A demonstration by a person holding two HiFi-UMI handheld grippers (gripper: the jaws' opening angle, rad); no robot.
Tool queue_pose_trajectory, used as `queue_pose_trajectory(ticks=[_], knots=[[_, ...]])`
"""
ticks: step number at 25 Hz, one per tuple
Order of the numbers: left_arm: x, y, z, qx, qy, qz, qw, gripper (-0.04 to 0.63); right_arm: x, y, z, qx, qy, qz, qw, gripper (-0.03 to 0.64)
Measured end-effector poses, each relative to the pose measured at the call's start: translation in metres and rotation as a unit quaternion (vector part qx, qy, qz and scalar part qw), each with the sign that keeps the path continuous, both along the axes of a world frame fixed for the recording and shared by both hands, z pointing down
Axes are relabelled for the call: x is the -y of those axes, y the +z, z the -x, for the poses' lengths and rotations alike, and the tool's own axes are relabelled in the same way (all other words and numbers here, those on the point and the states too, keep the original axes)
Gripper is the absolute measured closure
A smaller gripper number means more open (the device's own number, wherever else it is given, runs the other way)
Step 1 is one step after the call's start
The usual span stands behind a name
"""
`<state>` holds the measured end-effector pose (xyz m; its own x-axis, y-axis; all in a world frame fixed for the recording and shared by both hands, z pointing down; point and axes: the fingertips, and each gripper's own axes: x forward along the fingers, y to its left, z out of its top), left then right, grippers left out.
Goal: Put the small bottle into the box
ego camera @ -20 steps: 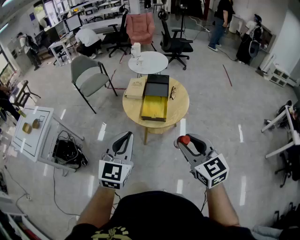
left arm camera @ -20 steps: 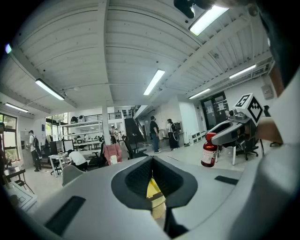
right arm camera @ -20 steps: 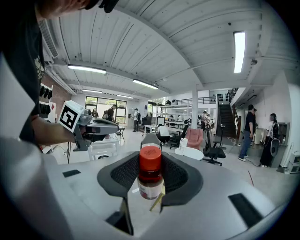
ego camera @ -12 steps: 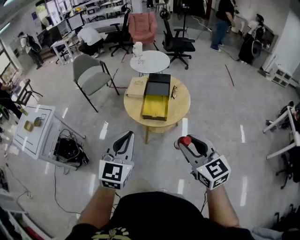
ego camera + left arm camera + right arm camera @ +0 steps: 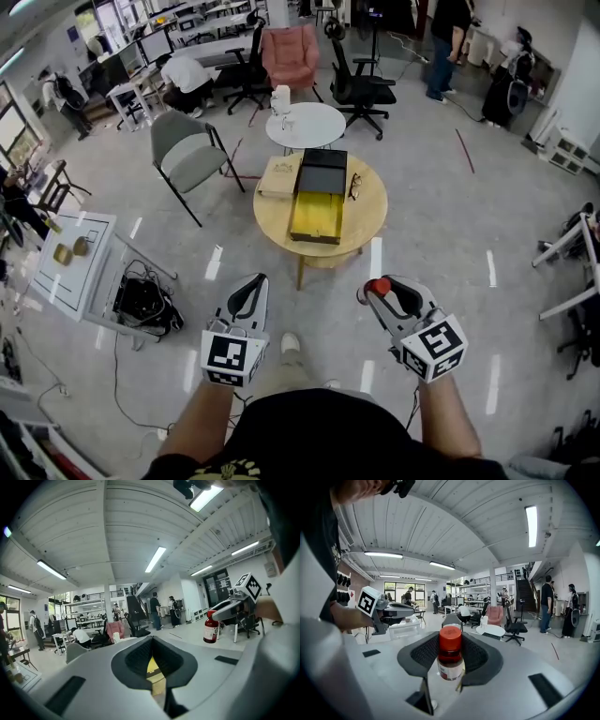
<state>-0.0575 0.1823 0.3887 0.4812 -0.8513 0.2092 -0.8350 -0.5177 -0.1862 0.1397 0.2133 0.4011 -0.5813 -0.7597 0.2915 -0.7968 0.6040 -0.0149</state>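
Observation:
The small bottle (image 5: 450,653) has a red cap and a white label; it stands upright between the pads of my right gripper (image 5: 450,660), which is shut on it. In the head view the small bottle (image 5: 377,286) shows at the tip of the right gripper (image 5: 380,292), over the floor short of the round wooden table (image 5: 366,225). On that table lies the open box (image 5: 316,214) with a yellow inside and a black lid (image 5: 322,172) behind it. My left gripper (image 5: 248,292) is shut and holds nothing, level with the right one. The left gripper view shows the bottle (image 5: 211,626) off to the right.
A tan flat case (image 5: 278,175) and a pair of glasses (image 5: 355,186) flank the box. A white round table (image 5: 306,125) stands behind, a grey chair (image 5: 192,155) to its left. A white side table (image 5: 70,262) and a black bag (image 5: 141,305) sit at the left. People stand at the back.
The view has moved towards the wooden table, which now sits lower and nearer. A shoe shows between the grippers. Both grippers keep their pose; the bottle stays gripped.

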Motion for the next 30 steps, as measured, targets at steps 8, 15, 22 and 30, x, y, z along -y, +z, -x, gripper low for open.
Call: queue_pose_trajectory(ticks=[8, 15, 22, 30], knots=[[0.018, 0.011, 0.014, -0.007, 0.000, 0.003, 1.0000, 0.581, 0.021, 0.003, 0.008, 0.001, 0.006, 0.002, 1.000, 0.465], [0.058, 0.023, 0.018, -0.009, 0.013, 0.020, 0.9997, 0.580, 0.058, 0.011, 0.020, 0.000, 0.010, 0.014, 1.000, 0.465], [0.110, 0.029, 0.018, -0.010, 0.038, 0.026, 0.9989, 0.580, 0.102, 0.011, 0.027, -0.002, 0.025, 0.024, 0.999, 0.465], [0.168, 0.034, 0.026, -0.009, 0.049, 0.033, 0.9982, 0.580, 0.156, 0.015, 0.040, -0.001, 0.029, 0.032, 0.999, 0.465]])
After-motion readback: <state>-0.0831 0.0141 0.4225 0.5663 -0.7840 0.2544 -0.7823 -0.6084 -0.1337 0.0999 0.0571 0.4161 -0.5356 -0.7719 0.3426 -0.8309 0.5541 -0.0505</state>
